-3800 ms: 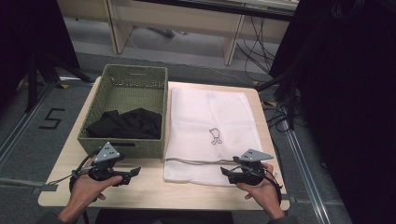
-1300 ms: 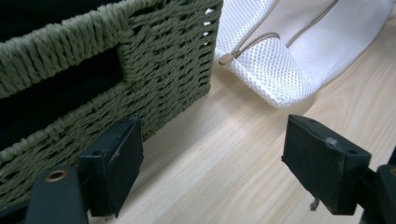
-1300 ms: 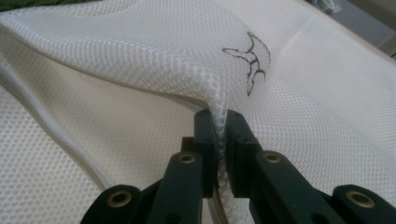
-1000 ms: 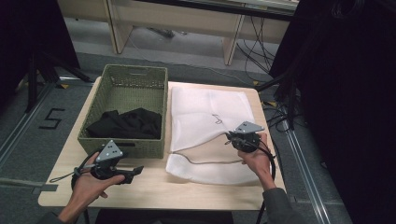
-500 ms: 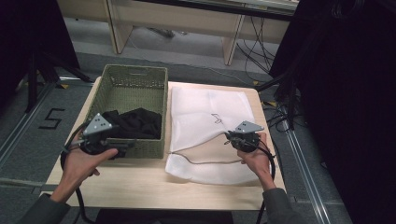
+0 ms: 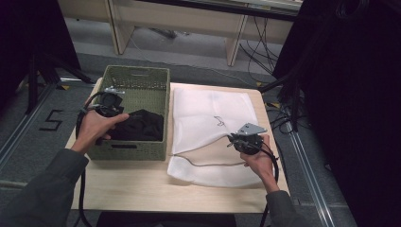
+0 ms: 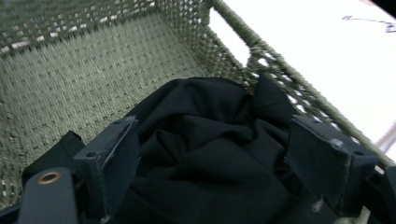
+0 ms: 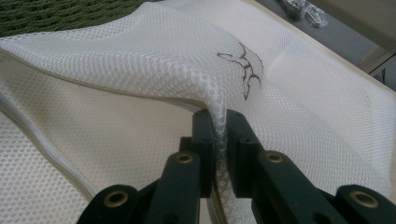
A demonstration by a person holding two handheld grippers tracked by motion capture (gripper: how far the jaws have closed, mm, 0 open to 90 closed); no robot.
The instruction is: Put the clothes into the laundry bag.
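Note:
A white mesh bag (image 6: 213,127) lies on the wooden table, right of a green woven basket (image 6: 137,78). My right gripper (image 6: 232,138) is shut on the bag's upper layer (image 8: 219,126) and lifts it, so the mouth gapes toward the near edge. A small brown mark (image 8: 245,65) shows on the mesh. A black garment (image 6: 142,125) is bunched in the basket's near half. My left gripper (image 7: 210,149) hangs open just above the black garment (image 7: 210,140), one finger on each side of the heap, inside the basket (image 7: 93,79).
The table (image 6: 142,189) has bare wood along its near edge. A cord (image 6: 203,163) runs along the bag's open mouth. Desk legs and cables stand on the floor beyond the table, and dark equipment rises at the right.
My left gripper moved from the near left table corner up into the basket, over the black garment. My right gripper took hold of the bag's top layer and keeps it raised.

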